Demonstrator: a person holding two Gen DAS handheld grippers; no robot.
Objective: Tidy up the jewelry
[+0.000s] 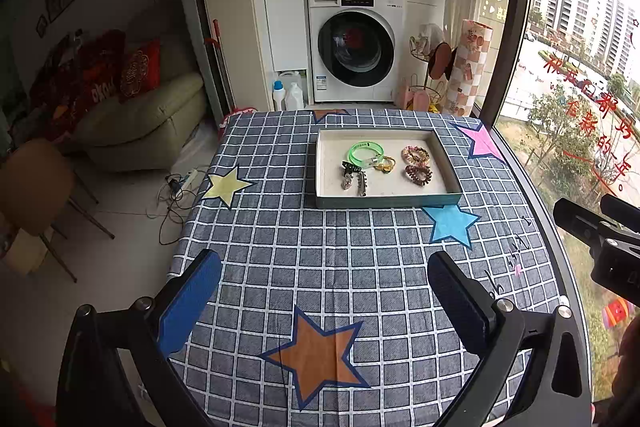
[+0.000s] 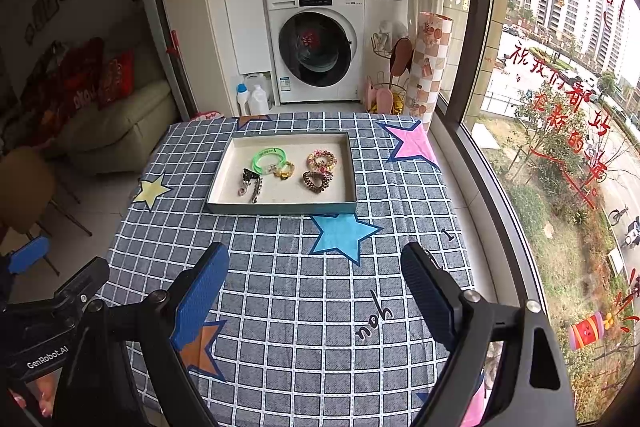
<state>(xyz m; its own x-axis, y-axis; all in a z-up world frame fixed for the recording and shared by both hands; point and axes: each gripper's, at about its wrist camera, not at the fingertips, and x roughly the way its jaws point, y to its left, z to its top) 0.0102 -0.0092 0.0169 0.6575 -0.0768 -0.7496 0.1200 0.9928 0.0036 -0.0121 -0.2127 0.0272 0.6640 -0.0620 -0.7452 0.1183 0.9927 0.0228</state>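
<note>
On the checked cloth of the desk (image 1: 360, 267) a shallow grey tray (image 1: 386, 202) sat toward the far side, and every piece of jewelry I could see lay inside it. Going left to right, two hair clips (image 1: 354, 179) lay side by side near the tray's front left; just behind them a green bangle (image 1: 365, 151) rested flat, with a small yellow ring-like piece (image 1: 385, 164) touching its right edge; further right two coiled hair ties (image 1: 416, 163) sat one behind the other, close together. Nothing loose showed on the cloth around the tray.

Both tools hung above the near part of the desk, well short of the tray. The left hand-held gripper (image 1: 324, 303) was spread wide with nothing between its blue pads, and the right hand-held gripper (image 2: 316, 291) was likewise released and empty.

That layout would suit either pieces already gathered into the tray or a heap waiting to be sorted further, and I could not tell which. If anything were to be picked, the clips and the bangle group crowd each other, so a narrow, straight-down approach on one piece, pinching its rim rather than its middle, would seem wisest to avoid dragging a neighbour.
</note>
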